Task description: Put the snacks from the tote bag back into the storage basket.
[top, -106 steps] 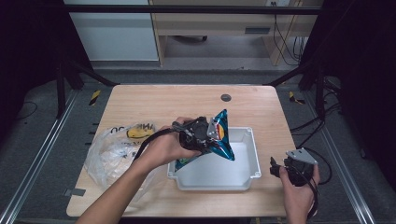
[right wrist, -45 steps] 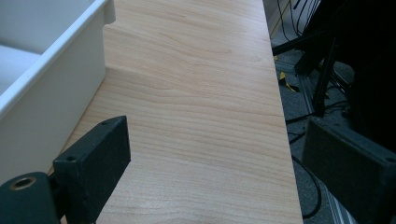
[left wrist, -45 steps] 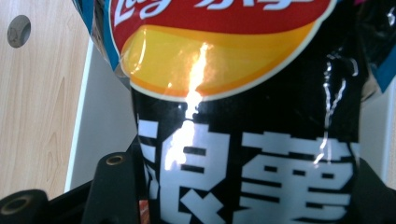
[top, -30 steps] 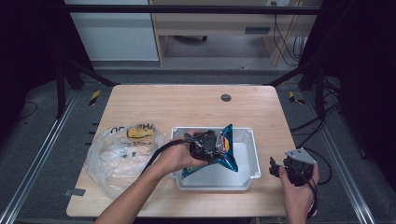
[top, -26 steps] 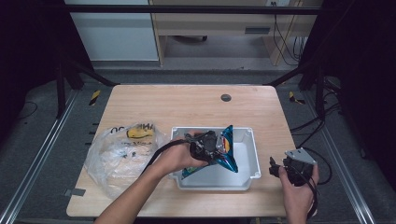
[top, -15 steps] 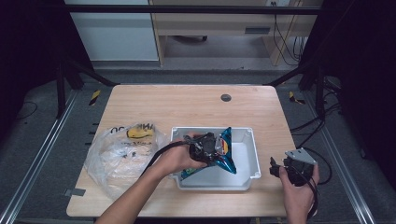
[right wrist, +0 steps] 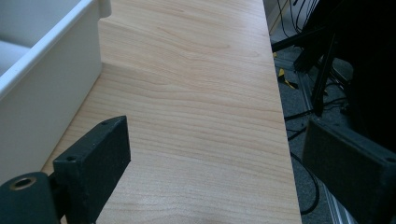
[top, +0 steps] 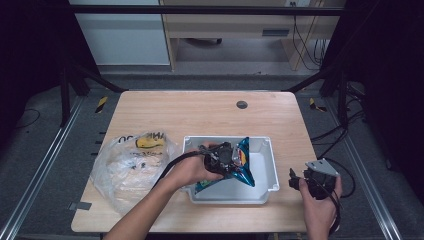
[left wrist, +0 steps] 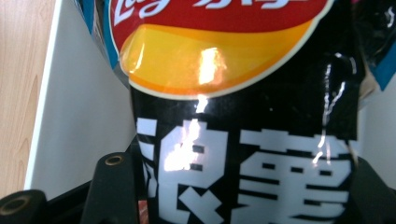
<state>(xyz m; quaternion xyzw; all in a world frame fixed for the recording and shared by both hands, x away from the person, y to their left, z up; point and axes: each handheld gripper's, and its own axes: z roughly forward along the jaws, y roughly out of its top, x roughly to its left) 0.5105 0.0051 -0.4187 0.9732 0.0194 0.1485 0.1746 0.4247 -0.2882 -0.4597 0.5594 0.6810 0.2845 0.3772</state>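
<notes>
Forearm reaching in from the lower left, you hold your left gripper (top: 222, 159) over the shallow white plastic bin (top: 270, 172), its jaws clamped on the glossy teal-and-black foil chip bag (top: 239, 165). That bag sits tilted inside the bin, its upper corner poking above the far rim and its lower end down against the bin floor. In the left gripper view the bag (left wrist: 243, 140) lies right between your two black jaws, pressed close on both sides.

Your right hand rests at the table's near right corner, well apart from the bin, holding the right gripper (top: 306, 181) with its grey three-cornered plate on top. Its jaws stand wide apart with nothing between them but bare wood, and the bin's white outer wall (right wrist: 42, 98) shows at the left of that gripper's view.

You are working on a light wooden table (top: 190, 112) with a small dark round grommet (top: 242, 104) near its far edge. A crumpled clear plastic bag (top: 127, 167) lies left of the bin. Grey floor, black frame legs and loose cables surround the table.

On the chip bag you can read a red-and-yellow Lay's emblem and large white Chinese characters on black.
</notes>
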